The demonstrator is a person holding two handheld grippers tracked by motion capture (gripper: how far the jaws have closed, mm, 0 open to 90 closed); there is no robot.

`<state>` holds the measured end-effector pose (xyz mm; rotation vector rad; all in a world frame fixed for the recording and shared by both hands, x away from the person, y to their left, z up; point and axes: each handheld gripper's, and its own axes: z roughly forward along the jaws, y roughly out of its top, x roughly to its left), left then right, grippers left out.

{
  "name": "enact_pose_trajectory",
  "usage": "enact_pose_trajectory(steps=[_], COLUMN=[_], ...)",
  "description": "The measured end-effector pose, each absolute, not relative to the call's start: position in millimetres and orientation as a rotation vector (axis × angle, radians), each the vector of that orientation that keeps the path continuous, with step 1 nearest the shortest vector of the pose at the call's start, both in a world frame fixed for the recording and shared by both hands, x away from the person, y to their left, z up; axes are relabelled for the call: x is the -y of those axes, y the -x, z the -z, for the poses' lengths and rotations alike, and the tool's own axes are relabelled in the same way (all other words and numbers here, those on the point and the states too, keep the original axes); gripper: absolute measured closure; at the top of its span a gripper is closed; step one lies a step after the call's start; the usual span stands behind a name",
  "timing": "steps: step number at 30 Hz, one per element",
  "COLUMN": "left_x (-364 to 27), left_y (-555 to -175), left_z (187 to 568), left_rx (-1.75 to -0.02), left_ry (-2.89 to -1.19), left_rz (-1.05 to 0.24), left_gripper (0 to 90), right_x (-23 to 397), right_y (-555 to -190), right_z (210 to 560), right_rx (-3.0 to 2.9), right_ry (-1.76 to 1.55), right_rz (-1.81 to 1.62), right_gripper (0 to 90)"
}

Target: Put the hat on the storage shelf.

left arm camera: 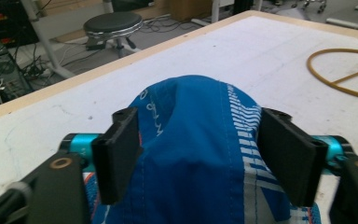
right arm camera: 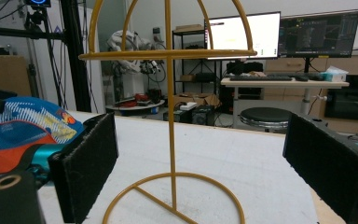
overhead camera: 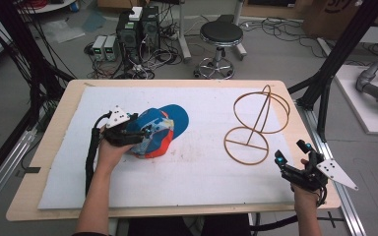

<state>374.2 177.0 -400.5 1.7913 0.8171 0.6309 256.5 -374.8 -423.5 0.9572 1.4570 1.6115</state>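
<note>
The table (overhead camera: pixel 59 147) bears a white mat (overhead camera: pixel 187 172). Ahead of the right gripper's (overhead camera: pixel 290 153) wide-open, empty jaws stands a yellow wire stand (overhead camera: pixel 254 129), a ring base, a thin post and a domed hoop top, centred between the two pads but well beyond them. The cap (overhead camera: pixel 165 129) is blue with white stripes, an orange edge and a patterned panel. Its crown bulges up between the jaws of the left gripper (overhead camera: pixel 140 132), both pads pressing the fabric at either side.
</note>
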Motion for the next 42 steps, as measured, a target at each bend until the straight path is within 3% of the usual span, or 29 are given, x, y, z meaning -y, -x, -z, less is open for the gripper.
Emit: enact_pose_trajectory(steps=[6,7,8,16,25,42], left_x=[-176.7,-176.4,-176.3,-172.1,-170.5,-163.3], left_y=[-373.6,-373.3,-373.1,-372.0,-372.5,-367.7], left_z=[406.2,407.9,408.9,412.4,411.7,385.7], left_rx=[-0.830,-0.831,-0.839,-0.839,-0.847,-0.818], left_ry=[-1.810,-1.817,-1.825,-1.819,-1.830,-1.588], left_rz=[-0.623,-0.628,-0.634,-0.634,-0.642,-0.625], left_gripper=[47.2,52.1,64.4,86.6,88.2,88.5], right_x=[374.4,374.4,374.0,373.4,373.9,374.5], right_y=[-256.0,-256.1,-256.2,-256.5,-256.7,-256.5], right_z=[423.0,423.1,423.4,424.0,424.9,425.2], right_rx=[-1.456,-1.457,-1.458,-1.460,-1.459,-1.452], right_ry=[-0.958,-0.958,-0.961,-0.954,-0.961,-0.971], right_rz=[-1.615,-1.613,-1.614,-1.615,-1.615,-1.620], right_gripper=[10.0,10.0,10.0,9.9,9.9,10.0])
